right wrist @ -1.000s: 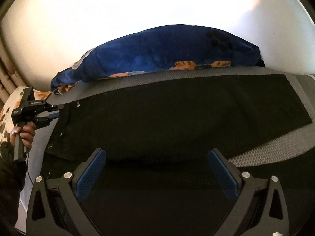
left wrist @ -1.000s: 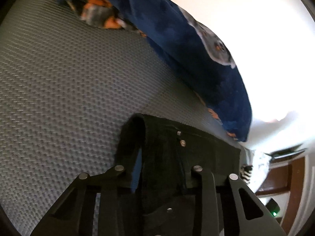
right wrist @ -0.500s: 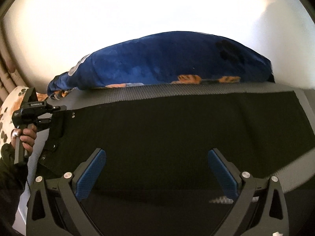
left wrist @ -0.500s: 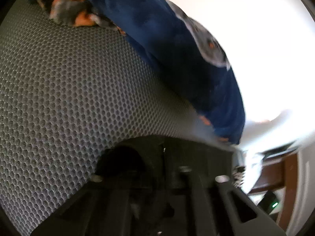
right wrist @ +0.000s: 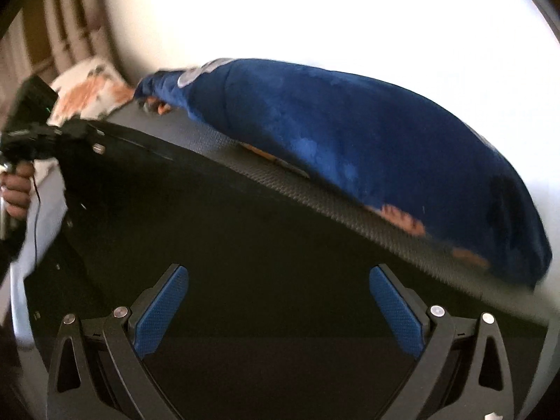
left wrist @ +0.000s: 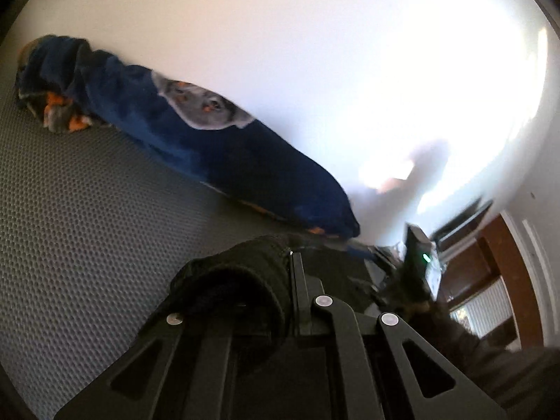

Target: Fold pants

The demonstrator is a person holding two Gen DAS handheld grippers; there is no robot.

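The black pants are spread over the grey mesh surface and fill the middle of the right wrist view. My left gripper is shut on the pants' waistband, which bunches over its fingers and is lifted off the surface. It also shows in the right wrist view at the far left, held by a hand at the waistband corner. My right gripper is open with its blue pads wide apart over the black cloth, gripping nothing.
A blue blanket with orange and grey print lies along the far edge against the white wall; it also shows in the left wrist view. A floral pillow sits at the left. A brown door stands at the right.
My left gripper has lifted the waistband up and tilted, so more wall shows. My right gripper has swung left and tilted; the pants' far hem has left its view.
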